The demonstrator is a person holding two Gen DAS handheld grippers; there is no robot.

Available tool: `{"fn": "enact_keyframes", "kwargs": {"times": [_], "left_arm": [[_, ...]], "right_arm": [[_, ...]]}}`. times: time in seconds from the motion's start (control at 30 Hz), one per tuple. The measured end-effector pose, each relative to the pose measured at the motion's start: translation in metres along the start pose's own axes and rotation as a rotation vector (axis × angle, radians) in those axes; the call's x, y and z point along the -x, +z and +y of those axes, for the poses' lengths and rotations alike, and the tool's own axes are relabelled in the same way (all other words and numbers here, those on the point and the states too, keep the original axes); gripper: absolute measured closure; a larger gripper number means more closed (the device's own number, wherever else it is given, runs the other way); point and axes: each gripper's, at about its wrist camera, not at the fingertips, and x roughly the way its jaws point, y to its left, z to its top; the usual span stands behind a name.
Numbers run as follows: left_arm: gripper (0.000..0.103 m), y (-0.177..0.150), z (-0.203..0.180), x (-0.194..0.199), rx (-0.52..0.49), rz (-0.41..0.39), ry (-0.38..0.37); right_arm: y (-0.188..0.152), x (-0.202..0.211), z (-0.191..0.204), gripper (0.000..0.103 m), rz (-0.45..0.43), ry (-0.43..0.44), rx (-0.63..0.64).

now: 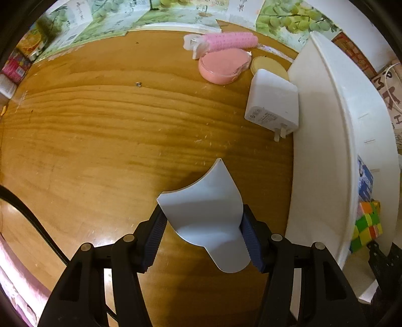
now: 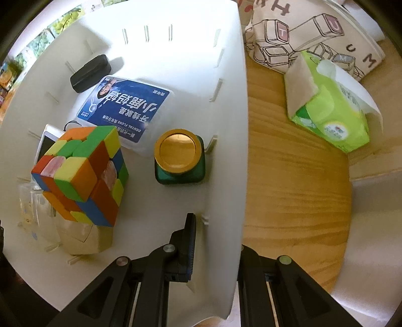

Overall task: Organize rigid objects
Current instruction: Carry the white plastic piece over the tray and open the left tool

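My left gripper (image 1: 203,236) is shut on a flat white plastic scraper (image 1: 208,213), held above the wooden table (image 1: 100,140). A white charger plug (image 1: 272,105), a pink round case (image 1: 223,65), a pink hair roller (image 1: 231,41) and a tan disc (image 1: 270,66) lie beside the white bin (image 1: 324,130). My right gripper (image 2: 216,244) straddles the bin's wall (image 2: 226,176), left finger inside, right finger outside; whether it clamps the wall is unclear. In the bin are a colour cube (image 2: 80,173), a blue floss box (image 2: 125,110), a green jar with gold lid (image 2: 179,156) and a black case (image 2: 90,73).
A green tissue pack (image 2: 331,105) and a printed cloth bag (image 2: 314,30) lie on the table right of the bin. Grape-patterned boxes (image 1: 289,17) stand along the table's far edge. A black cable (image 1: 32,221) crosses at the left.
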Motion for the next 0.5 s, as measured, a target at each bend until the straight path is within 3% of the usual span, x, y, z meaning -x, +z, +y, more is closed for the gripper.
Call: {"fn": "enact_keyframes", "kwargs": {"times": [0.27, 0.5], "left_arm": [[0.041, -0.023, -0.002, 0.043, -0.023, -0.098, -0.019], [0.041, -0.029, -0.018, 0.091, -0.103, -0.218, -0.061]], "right_arm": [[-0.018, 0.007, -0.012, 0.092, -0.015, 0.017, -0.046], [-0.025, 0.013, -0.030, 0.092, -0.023, 0.029, -0.071]]}}
